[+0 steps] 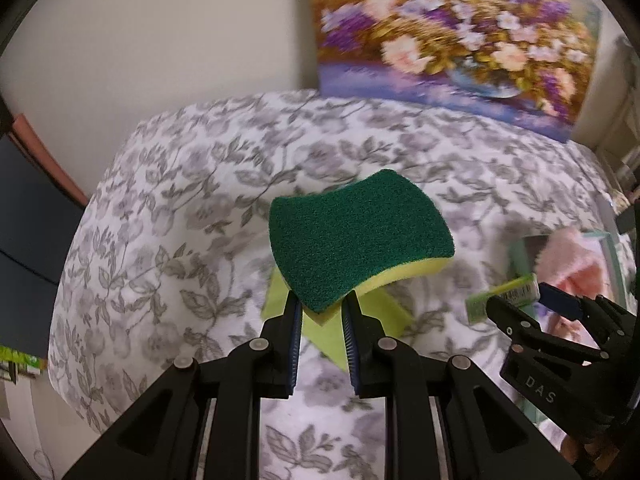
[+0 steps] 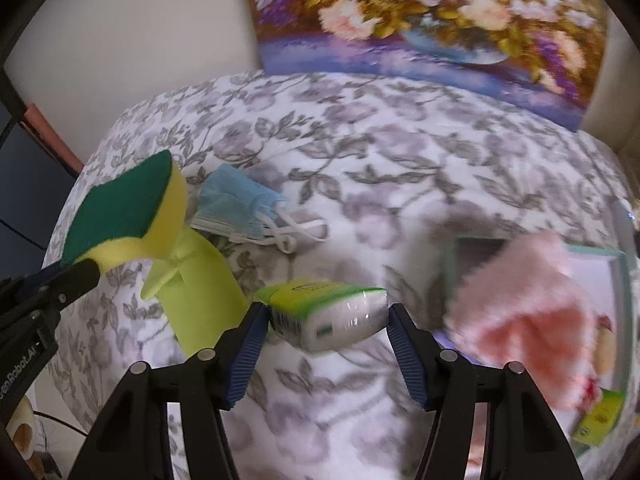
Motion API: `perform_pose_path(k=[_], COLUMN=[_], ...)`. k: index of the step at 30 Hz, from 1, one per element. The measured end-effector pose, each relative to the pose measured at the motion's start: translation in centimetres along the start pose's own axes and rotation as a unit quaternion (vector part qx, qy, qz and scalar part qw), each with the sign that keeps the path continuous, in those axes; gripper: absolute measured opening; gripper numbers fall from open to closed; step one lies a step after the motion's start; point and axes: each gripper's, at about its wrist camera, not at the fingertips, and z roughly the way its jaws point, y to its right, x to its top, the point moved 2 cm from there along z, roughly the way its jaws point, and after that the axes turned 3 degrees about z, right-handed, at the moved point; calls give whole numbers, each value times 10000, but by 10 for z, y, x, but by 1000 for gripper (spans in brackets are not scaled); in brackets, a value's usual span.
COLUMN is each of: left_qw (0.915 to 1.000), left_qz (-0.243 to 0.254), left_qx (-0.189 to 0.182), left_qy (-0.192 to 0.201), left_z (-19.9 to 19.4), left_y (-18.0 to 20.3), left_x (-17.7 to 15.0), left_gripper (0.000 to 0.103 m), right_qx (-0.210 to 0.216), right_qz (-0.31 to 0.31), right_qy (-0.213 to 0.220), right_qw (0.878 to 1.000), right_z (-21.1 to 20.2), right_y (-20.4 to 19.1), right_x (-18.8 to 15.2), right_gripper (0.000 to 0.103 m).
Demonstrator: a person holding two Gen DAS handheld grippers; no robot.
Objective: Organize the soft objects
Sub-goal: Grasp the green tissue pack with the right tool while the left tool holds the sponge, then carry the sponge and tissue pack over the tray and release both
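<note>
Left gripper (image 1: 320,304): our fingers pinch the near corner of a sponge (image 1: 356,236), green scour side up, yellow foam below. It rides clear above the bed (image 1: 168,216), which wears a white cover with grey leaves and flowers.

Right gripper (image 2: 326,320): our fingers sit at middling width with a tissue pack (image 2: 328,316) between them, green and white, wrapped in film. The left pad touches the pack's end; at the right pad we cannot tell whether there is contact or a thin gap. The pack looks lifted off the cover, tilted a little.

Under the sponge, on the cover toward the bed's left side, lies a lime cloth (image 2: 200,292), partly folded. In the left view it shows just beyond our fingers, mostly hidden by the sponge.

Farther back from the cloth lies a blue mask (image 2: 240,208) with white ear loops, near the left edge of the bed.

At the bed's right edge stands a box (image 2: 616,280) with pale green walls. A pink fluffy cloth (image 2: 524,316) hangs over its near wall, partly inside. Low in the box a small green-and-yellow packet (image 2: 600,420) shows; other contents are too blurred to name.

At the far edge, a flower painting (image 2: 432,20) leans against the wall, toward the right corner.

In the right view the left gripper comes in from the lower left, sponge held up over the cloth.
</note>
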Motion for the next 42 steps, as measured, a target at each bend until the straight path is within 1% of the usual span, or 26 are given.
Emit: perform_pose_path(k=[1,2,3,6,9,13,17,22,24,25,27,30,36,42], left_qw=[10000,9999,9998,9990,9985,9987,9989,9991,9992,9992,9992,9992,9992,9992], left_qz=[48,104,157,360,508,504,447,387,357,339,319,280,238,233], left_qx=[-12,-12,-16,-57,-7,24,88,70,59,58,58,36,3,-6], left_qy=[53,112,158,262,210,29,-118,-179,-196,-214,-254,-283,-307,-339], left_z=[-5,-10,-14,-25,-25,-15,-5,0,2,4,7,9,12,16], left_y=[5,11,16,34,45,48,45,41,39,37,35,31,25,24], left_x=[-1,-2,-3,-10,-19,-28,-30,-32,-31,-31,-31,-31,-30,-30], left_gripper=[21,21,21,21,21,21,21,21,21,21,21,21,21,21], right_qx=[-19,-21,-13,-100,-183,-249,-160,49,66,98,152,89,135,30], right_qz=[65,139,191,370,448,465,486,540,593,633,712,739,839,933], right_qy=[21,40,58,129,57,-111,-167,-195,-263,-303,-394,-469,-625,-750], right_qw=[10000,9999,9998,9992,9988,9985,9985,9983,9979,9975,9966,9961,9944,9928], right_z=[-7,-14,-20,-36,-42,-37,-33,-22,-15,-11,-3,7,25,42], right_y=[6,13,18,37,52,64,64,54,51,51,50,48,43,41], right_x=[-3,-7,-9,-19,-31,-42,-44,-38,-36,-36,-35,-33,-28,-25], right_gripper=[62,57,55,54,54,54,54,55,57,60,61,61,63,63])
